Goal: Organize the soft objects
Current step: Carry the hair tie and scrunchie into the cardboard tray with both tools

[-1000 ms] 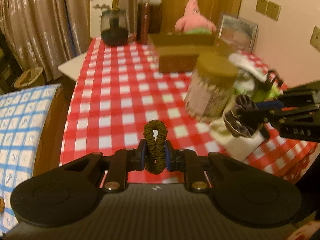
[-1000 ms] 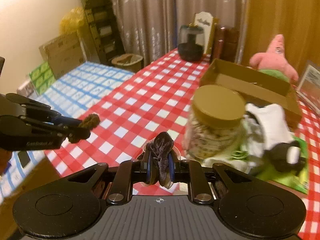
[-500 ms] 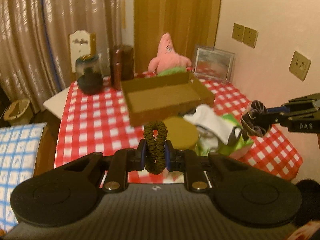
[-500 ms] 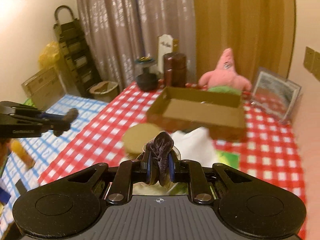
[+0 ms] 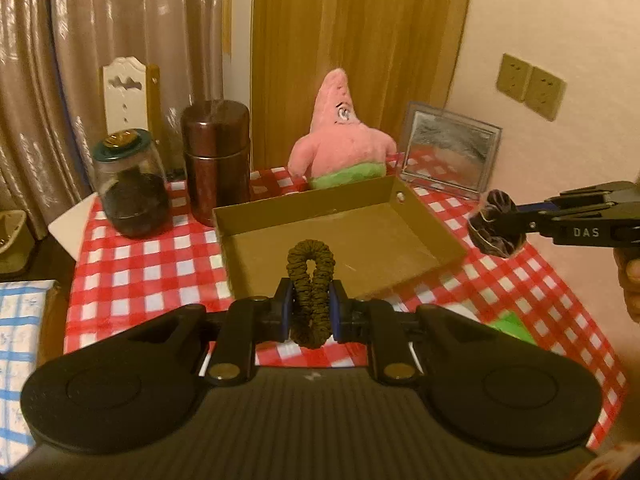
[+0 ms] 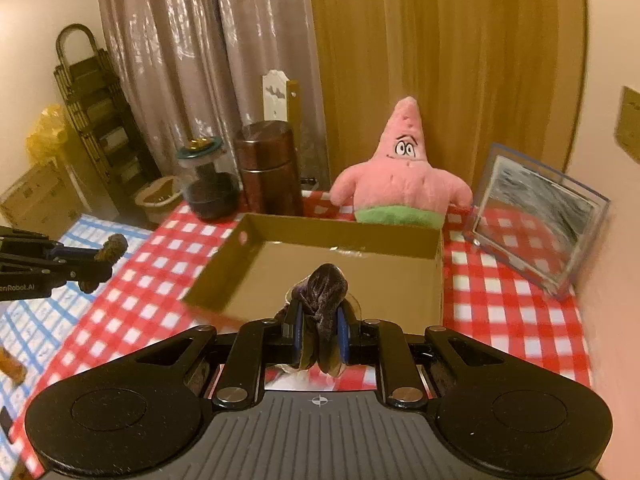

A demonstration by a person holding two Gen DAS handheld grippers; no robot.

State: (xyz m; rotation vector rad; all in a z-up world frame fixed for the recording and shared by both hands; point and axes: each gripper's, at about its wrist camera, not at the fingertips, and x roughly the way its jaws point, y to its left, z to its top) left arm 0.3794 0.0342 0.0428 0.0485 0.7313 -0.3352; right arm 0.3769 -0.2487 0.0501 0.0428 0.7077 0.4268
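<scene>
My left gripper (image 5: 310, 307) is shut on an olive-green scrunchie (image 5: 310, 280) whose loop stands up between the pads. It hangs just in front of the near wall of an open brown cardboard box (image 5: 340, 236). My right gripper (image 6: 319, 332) is shut on a dark purple velvet scrunchie (image 6: 325, 292) and hovers at the near edge of the same box (image 6: 352, 276). In the left wrist view the right gripper (image 5: 500, 226) comes in from the right with the purple scrunchie (image 5: 496, 236). The left gripper (image 6: 108, 254) with the olive scrunchie (image 6: 114, 245) shows at the left of the right wrist view.
A pink star plush (image 5: 344, 140) stands behind the box, with a clear picture frame (image 5: 448, 156) to its right. A brown canister (image 5: 216, 160) and a glass jar (image 5: 130, 188) stand at the back left on the red checked tablecloth (image 5: 140, 280). A blue checked surface (image 6: 36, 320) lies to the left.
Both grippers have moved forward and up over the table toward the box, each still holding its scrunchie. The lidded jar and the white cloth pile have dropped out of view below.
</scene>
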